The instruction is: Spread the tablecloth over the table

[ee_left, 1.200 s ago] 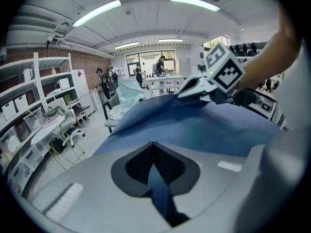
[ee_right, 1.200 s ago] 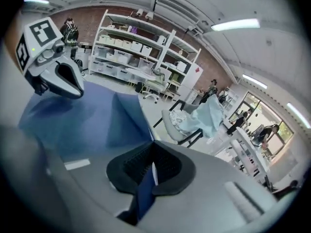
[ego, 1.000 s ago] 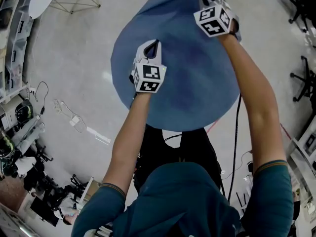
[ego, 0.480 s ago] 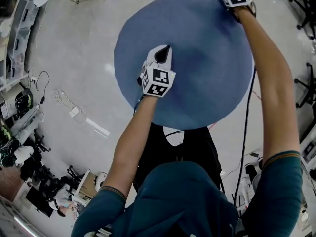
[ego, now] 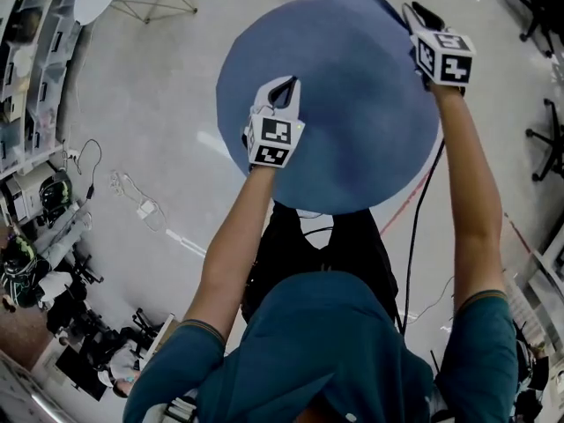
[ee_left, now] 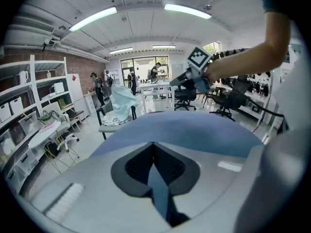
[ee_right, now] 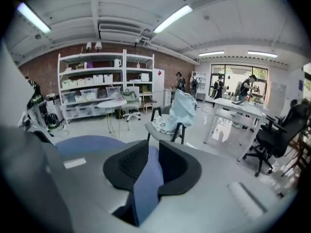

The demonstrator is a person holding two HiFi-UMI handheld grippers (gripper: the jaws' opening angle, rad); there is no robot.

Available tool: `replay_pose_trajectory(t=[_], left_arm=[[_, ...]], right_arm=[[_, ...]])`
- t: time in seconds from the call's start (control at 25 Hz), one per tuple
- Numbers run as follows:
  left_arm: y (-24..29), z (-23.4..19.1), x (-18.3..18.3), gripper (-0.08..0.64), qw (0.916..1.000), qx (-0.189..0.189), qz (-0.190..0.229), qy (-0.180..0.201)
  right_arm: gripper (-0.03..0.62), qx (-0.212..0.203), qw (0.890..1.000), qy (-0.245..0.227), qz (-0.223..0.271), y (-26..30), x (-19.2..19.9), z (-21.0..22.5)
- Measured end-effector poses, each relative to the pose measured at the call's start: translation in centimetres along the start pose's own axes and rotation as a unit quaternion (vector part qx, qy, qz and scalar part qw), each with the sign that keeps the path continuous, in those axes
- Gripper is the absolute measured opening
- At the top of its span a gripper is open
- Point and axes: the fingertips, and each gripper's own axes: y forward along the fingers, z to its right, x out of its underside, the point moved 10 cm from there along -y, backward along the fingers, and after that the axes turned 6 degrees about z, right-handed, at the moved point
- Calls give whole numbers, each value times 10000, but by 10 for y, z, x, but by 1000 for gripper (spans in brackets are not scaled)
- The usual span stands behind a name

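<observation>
The blue tablecloth (ego: 344,104) lies as a round sheet below me, draped over what I take to be the table. I can't see the top itself, since the cloth hides it. Most of the cloth looks flat. It peaks at the far right edge, where it is lifted.

My left gripper (ego: 284,91) sits over the near-left part of the cloth. Its jaws are pressed together on a thin fold of fabric, which runs up between the pads in the left gripper view. My right gripper (ego: 421,14) is at the far right rim. Its jaws have just been closing, and a thicker band of blue cloth fills the gap between them, so I read it as pinched.

I judge this to be the spreading step, late on: the cloth is across the table and being tugged into place.

Next I need to draw the two pinched spots apart and down so the raised edge settles evenly. Only then should either grip let go.

Beyond the table are bare floor (ego: 150,104) and a chair (ee_right: 167,123) with pale cloth thrown over it, well apart.
</observation>
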Motion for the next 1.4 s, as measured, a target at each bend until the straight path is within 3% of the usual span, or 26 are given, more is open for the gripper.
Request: replay_pose_trajectory(t=[0.16, 0.32, 0.44, 0.64, 0.76, 0.84, 1.04, 1.24, 1.4], left_arm=[[-48, 2, -36, 0, 9990, 45, 451, 60], [-99, 5, -74, 1, 9957, 113, 904, 145], [-147, -15, -92, 0, 9918, 252, 1228, 257], [-244, -43, -82, 0, 9817, 424, 1768, 565], [-311, -52, -108, 0, 9739, 551, 2090, 699], [-341, -57, -100, 0, 9693, 542, 2287, 721], [-397, -60, -33, 0, 9567, 426, 2756, 838], [-472, -84, -45, 0, 9463, 356, 3159, 592], [-511, -94, -37, 0, 9460, 400, 3177, 511]], right_arm=[[11, -120, 9974, 322, 635, -92, -21, -49], [11, -171, 9933, 362, 1085, -180, -50, -91], [11, -171, 9888, 309, 1447, -228, -79, -142], [10, -371, 9808, 4, 1916, -292, -96, -253], [11, -472, 9756, -293, 2126, -344, -135, -304], [10, -509, 9727, -381, 2232, -361, -131, -334], [8, -489, 9687, -294, 2415, -379, -62, -412], [8, -429, 9711, -330, 2323, -415, -91, -462], [8, -309, 9719, -396, 2299, -436, -103, -489]])
